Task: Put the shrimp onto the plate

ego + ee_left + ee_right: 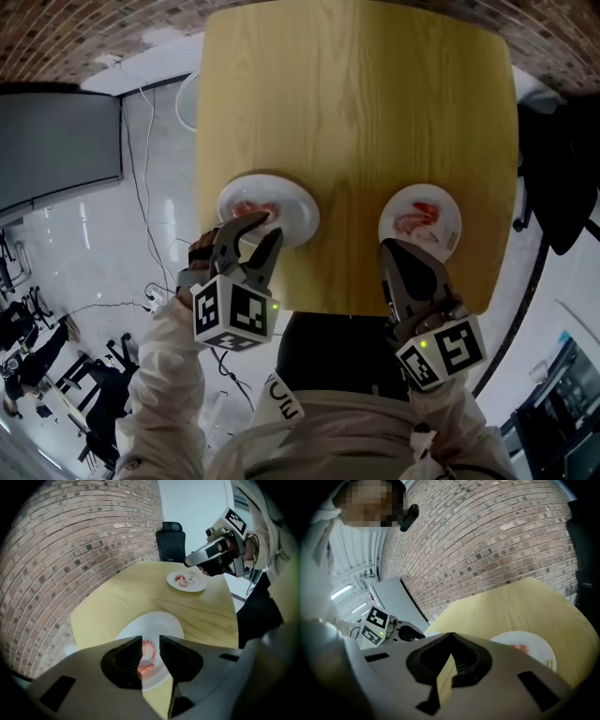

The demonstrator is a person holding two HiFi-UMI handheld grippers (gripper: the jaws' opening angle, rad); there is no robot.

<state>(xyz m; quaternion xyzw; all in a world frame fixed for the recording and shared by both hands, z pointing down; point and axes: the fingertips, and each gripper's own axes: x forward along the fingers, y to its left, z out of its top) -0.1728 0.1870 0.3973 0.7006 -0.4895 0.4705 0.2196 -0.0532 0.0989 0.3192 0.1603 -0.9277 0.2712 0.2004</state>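
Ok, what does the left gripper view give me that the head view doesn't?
Only the left gripper view: a shrimp on the near plate, framed in the gap between the open jaws of the left gripper. Only the head view: that gripper's marker cube, the floor with cables, a dark screen. Both: the wooden table, the far plate with its shrimp, and the right gripper.

in the head view the left gripper point(255, 228) covers the near rim of the left plate point(298, 208) and part of its shrimp point(251, 207), while the right gripper point(397, 249) hides the near edge of the right plate point(448, 208). how many shrimp lie on that plate is too small to tell. in the right gripper view the gripper's own body hides most of it.
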